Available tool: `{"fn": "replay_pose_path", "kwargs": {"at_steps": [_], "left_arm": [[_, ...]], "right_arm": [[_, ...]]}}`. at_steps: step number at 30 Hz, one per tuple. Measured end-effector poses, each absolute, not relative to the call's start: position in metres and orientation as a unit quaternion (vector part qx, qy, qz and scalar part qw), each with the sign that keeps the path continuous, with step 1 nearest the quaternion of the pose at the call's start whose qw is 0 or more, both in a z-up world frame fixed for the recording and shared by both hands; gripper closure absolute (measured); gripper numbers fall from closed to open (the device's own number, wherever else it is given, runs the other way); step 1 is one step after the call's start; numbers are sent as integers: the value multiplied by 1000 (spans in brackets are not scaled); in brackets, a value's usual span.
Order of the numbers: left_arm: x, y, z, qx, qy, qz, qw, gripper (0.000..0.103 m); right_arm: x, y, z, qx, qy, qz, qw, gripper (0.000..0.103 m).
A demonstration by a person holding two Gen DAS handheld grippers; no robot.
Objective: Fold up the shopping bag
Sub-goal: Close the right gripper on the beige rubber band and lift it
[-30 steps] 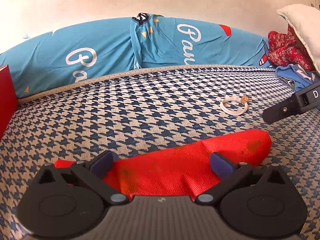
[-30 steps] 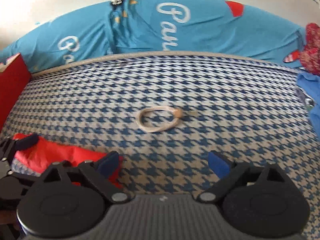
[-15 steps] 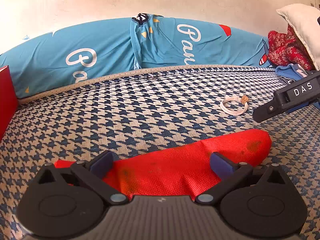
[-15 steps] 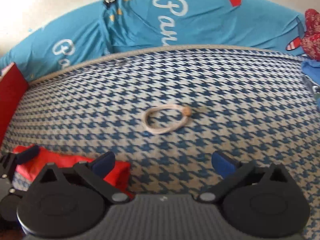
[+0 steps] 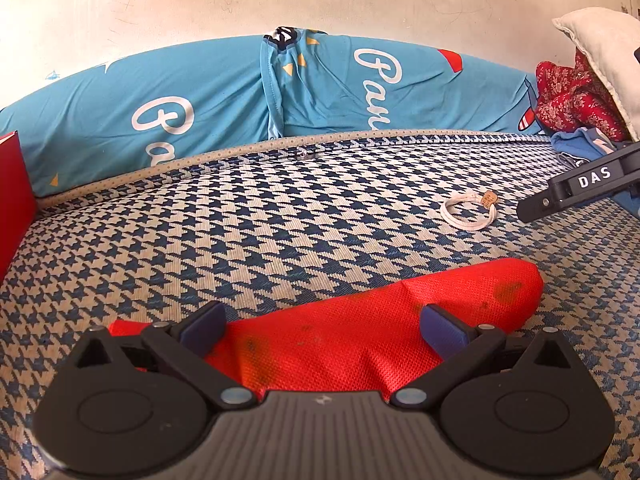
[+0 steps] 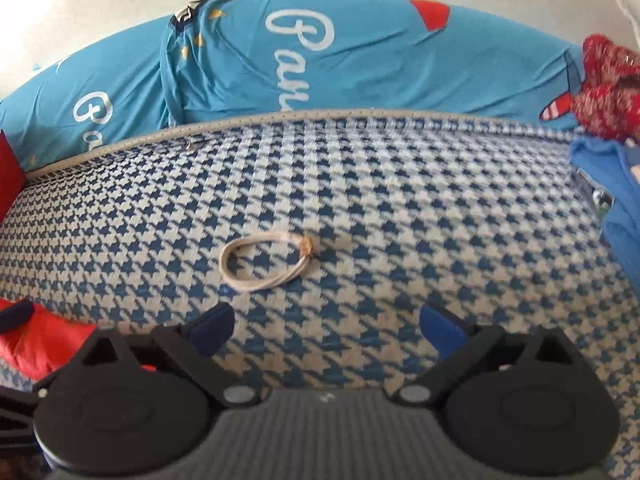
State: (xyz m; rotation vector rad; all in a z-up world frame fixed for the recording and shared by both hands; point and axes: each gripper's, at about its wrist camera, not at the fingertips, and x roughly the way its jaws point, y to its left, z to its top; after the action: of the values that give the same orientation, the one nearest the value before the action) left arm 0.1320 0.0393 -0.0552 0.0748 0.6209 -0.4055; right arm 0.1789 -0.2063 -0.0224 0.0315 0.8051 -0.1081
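We are resting the left gripper [image 5: 322,330], jaws apart, over the folded red woven shopping bag [image 5: 380,332]; the right gripper [image 6: 326,330], jaws closing on nothing, is probably aiming for the cream elastic loop [image 6: 266,260].

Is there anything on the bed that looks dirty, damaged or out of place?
Yes. The red shopping bag has dark smudges on its fabric, as if stained. A loose pale cord loop with a small tag lies alone on the checked mattress, apart from the bag.

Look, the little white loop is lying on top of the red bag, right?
Not quite. The little white loop lies on the checked bedcover, apart from the red bag, not on top of it. The left wrist view shows patterned cover between them.
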Motion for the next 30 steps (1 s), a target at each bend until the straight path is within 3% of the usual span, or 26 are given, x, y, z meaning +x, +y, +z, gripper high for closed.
{"fn": "replay_pose_path", "kwargs": {"at_steps": [1,2,3,5,9,11,30], "left_arm": [[132,39,-55,36,303,-198,932,0],[132,39,-56,36,303,-198,932,0],[132,39,-56,37,303,-198,932,0],[132,39,-57,37,302,-197,932,0],[131,39,-57,36,302,-198,932,0],[131,39,-58,36,302,-197,932,0],[131,38,-59,36,302,-198,932,0]], "right_arm": [[179,-206,-22,12,386,-52,921,37],[181,-207,-22,17,378,-49,924,53],[185,-206,-22,26,377,-43,925,60],[194,-204,-23,45,376,-29,925,64],[214,-193,-27,39,371,-10,928,83],[216,-193,-26,35,373,-4,927,87],[248,-169,-47,-12,423,22,906,86]]}}
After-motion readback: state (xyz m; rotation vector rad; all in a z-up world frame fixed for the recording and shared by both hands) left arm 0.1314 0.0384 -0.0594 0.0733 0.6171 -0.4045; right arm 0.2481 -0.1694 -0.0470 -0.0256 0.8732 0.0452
